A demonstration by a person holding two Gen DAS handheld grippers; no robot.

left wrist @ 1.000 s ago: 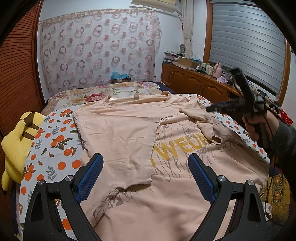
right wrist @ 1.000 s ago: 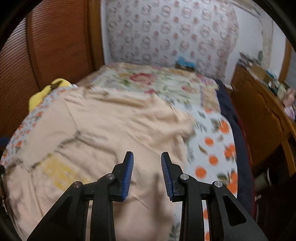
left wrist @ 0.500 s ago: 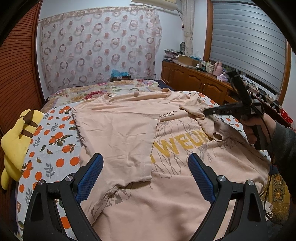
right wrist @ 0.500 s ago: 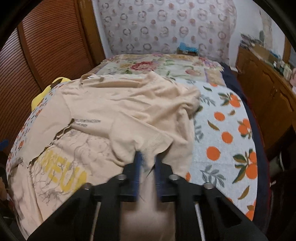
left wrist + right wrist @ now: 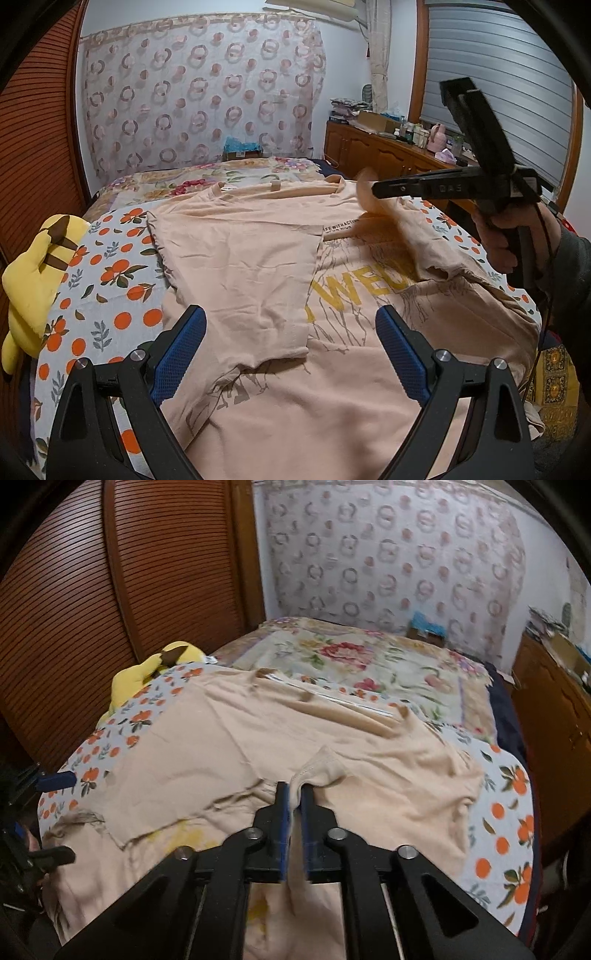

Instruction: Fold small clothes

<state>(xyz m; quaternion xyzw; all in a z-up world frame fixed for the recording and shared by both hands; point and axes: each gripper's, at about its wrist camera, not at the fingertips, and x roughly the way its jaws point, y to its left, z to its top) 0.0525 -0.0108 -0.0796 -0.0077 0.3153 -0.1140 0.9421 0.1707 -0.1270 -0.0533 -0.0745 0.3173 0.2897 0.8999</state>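
Right tool (image 5: 293,794) now lifting T-shirt (image 5: 258,258) sleeve, jaws eased slightly

shirt (image 5: 240,258): peach, yellow letters, brownish line print
sheet (image 5: 107,280): white with orange fruit and leaves
plush (image 5: 33,266): yellow, brown stripes, left edge
curtain (image 5: 199,96): pale, pinkish rings
pads (image 5: 177,350): blue

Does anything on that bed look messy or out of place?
Only the T-shirt itself: one side is folded over neatly, while the other sleeve is bunched and lifted, pinched in the right gripper. A yellow plush toy slumps at the bed's edge.
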